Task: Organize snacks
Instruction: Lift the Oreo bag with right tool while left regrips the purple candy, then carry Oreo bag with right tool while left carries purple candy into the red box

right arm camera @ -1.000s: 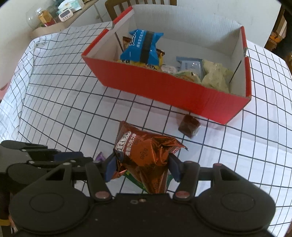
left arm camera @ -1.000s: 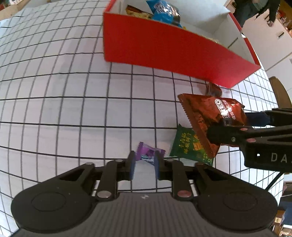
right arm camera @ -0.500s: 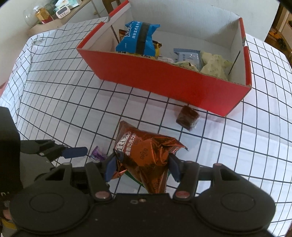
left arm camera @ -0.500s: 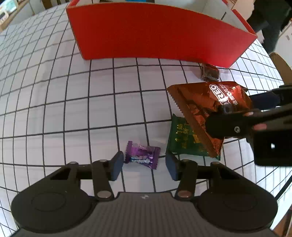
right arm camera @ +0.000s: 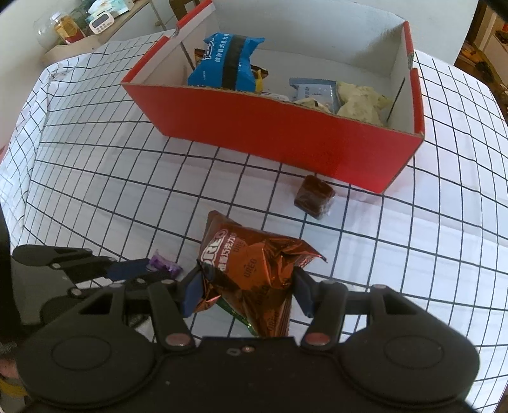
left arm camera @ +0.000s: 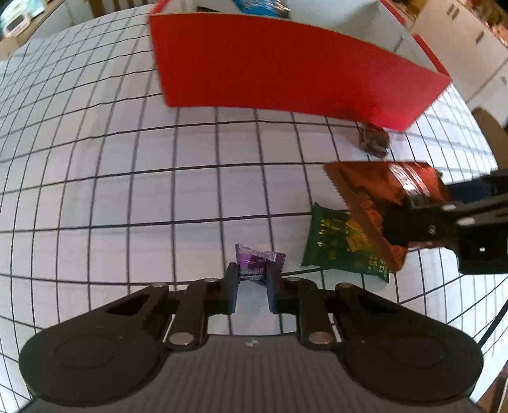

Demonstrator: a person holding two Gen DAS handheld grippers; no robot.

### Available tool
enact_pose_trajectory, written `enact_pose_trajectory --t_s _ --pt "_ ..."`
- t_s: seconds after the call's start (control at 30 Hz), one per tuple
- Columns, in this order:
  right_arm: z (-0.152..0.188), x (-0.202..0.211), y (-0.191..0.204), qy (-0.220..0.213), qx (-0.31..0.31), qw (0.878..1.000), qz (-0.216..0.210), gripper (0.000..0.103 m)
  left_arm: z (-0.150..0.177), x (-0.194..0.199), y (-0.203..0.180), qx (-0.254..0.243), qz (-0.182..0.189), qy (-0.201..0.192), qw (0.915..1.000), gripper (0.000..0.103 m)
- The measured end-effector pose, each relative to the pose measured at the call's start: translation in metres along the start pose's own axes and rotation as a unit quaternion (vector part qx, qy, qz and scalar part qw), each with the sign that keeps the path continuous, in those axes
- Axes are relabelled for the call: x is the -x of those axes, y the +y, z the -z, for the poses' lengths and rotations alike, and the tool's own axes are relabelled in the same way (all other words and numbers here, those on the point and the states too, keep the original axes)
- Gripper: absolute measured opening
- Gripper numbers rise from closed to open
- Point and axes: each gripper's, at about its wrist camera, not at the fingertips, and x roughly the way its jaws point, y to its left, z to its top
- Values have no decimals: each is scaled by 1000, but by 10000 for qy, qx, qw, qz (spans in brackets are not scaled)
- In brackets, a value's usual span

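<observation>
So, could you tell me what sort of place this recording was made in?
Probably a home dining or kitchen area: a table under a checked tablecloth, a wooden chair behind it, and a counter with a jar and kitchen timer.

The brown foil bag (right arm camera: 250,270) carries the brand "OREO" in white letters at its 10 o'clock corner, and again smaller in the middle. Chinese characters stand beside it, on the blue packet (right arm camera: 227,62) and on the green packet (left arm camera: 343,244), but I cannot read them.
</observation>
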Motion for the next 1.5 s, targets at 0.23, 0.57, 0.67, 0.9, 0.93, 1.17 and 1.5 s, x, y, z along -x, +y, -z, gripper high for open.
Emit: enact_pose_trajectory --t_s 0.23,0.57,0.67,0.9,0.93,1.17,1.5 --pt "5 16 -5 -112 -32 9999 -74 58 -2 37 22 346 221 -297 9987 17" --pt "-7 60 -4 -519 132 9986 -11 58 -36 106 26 316 201 -1055 9937 17" --pt "-15 73 -5 -677 181 9975 11 58 -52 123 24 265 190 -1284 9912 17" --pt "-36 93 -10 -970 209 9950 107 58 -90 147 12 98 20 -1640 9864 17" --pt "-38 93 -11 -1004 201 9947 113 58 -97 149 10 83 -5 -1673 9859 17" --pt "-69 97 -18 -1234 132 9920 222 58 -134 149 -7 -94 -190 -1790 9836 17" --pt "-112 59 -42 -1128 -194 9927 374 58 -175 100 -18 -119 -371 -1462 9885 17"
